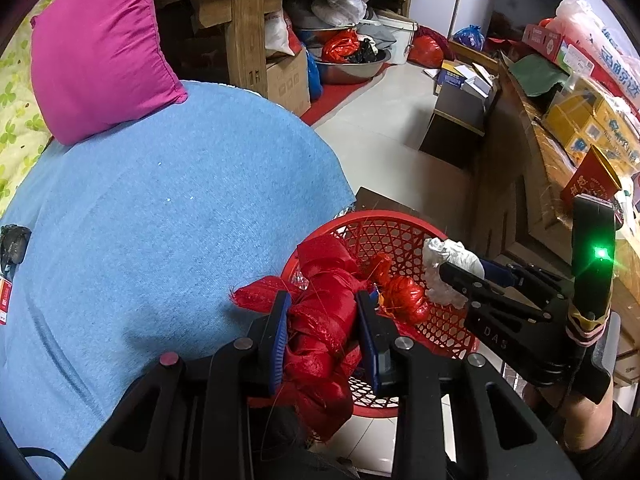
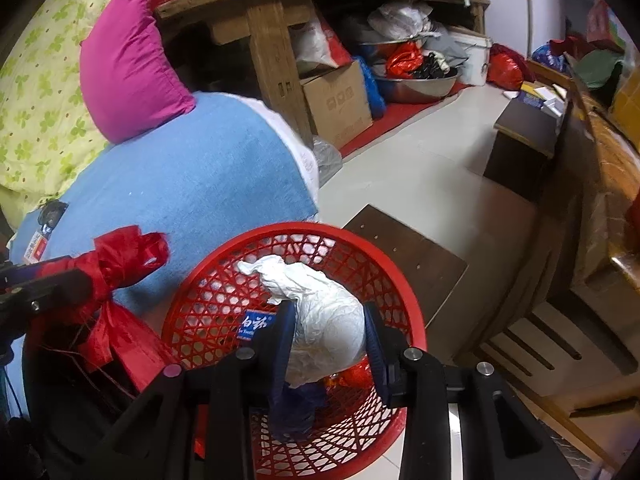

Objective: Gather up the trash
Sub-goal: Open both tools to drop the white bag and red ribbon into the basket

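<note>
The basket (image 2: 224, 276) is glossy red plastic lattice, the red bundle (image 1: 320, 320) a shiny, coarse woven mesh with frayed threads, the white wad (image 2: 324, 320) crinkled thin plastic or paper, the blue cover (image 1: 160, 208) matt, soft cloth, and the bench (image 2: 272, 40) rough bare wood.

A pale tiled floor (image 2: 404, 152) runs past a heavy wooden table (image 2: 276, 40) with cardboard boxes (image 2: 340, 104) and a metal basin (image 2: 416, 88) beneath. A blue-covered bed (image 1: 160, 208) carries a magenta pillow (image 1: 100, 48); a wooden cabinet (image 2: 592, 240) stands right.
</note>
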A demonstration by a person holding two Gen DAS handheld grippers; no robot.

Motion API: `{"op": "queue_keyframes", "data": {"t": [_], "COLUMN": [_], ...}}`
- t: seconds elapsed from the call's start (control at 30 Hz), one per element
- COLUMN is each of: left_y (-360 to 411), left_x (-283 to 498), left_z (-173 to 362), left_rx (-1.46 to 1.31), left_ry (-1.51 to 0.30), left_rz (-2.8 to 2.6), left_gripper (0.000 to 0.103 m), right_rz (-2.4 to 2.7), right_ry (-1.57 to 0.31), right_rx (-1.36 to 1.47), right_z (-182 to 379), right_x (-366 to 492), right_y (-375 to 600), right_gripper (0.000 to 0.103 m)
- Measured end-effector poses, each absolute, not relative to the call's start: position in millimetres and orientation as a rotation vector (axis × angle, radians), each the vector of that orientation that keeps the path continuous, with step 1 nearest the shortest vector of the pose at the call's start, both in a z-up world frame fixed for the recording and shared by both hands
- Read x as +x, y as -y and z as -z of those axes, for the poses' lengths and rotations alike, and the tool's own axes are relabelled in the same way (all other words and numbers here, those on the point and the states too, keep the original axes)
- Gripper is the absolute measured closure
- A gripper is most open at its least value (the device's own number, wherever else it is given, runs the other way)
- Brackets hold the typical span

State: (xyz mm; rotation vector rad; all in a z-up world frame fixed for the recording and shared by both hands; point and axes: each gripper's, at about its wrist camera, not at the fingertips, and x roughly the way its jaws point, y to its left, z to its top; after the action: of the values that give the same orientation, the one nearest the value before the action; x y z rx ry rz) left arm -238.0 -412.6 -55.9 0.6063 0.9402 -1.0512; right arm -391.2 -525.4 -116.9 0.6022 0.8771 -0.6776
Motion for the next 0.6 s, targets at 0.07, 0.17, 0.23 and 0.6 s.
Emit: {"op": "queue_keyframes", "data": {"t": [0.07,0.17,0.23,0.6], "left_y": [415,417,419,432], "left_x": [-238,-237,-236,-241], "left_z": [58,62,64,79], "left_rx": [0.610,0.614,0.616,0.641], "left_ry": [-0.946,-0.954,-0.959,-1.000], "left_rz": [1.048,1.043,1.042,1.074], "left_gripper": [0.069,0.069,0.069,0.058], "right_rz": [0.667,0.671,0.685,0.742], "right_ry": [-0.871,-0.846,-0.830,-0.746], "right_rx": [0.603,0.597,0.580,0.570], "right_z": [117,113,108,84], "right_x": [-391,-393,-395,-406], "right_y": [525,525,525,537], "right_gripper": [0.026,0.020,0.020,0.020]}}
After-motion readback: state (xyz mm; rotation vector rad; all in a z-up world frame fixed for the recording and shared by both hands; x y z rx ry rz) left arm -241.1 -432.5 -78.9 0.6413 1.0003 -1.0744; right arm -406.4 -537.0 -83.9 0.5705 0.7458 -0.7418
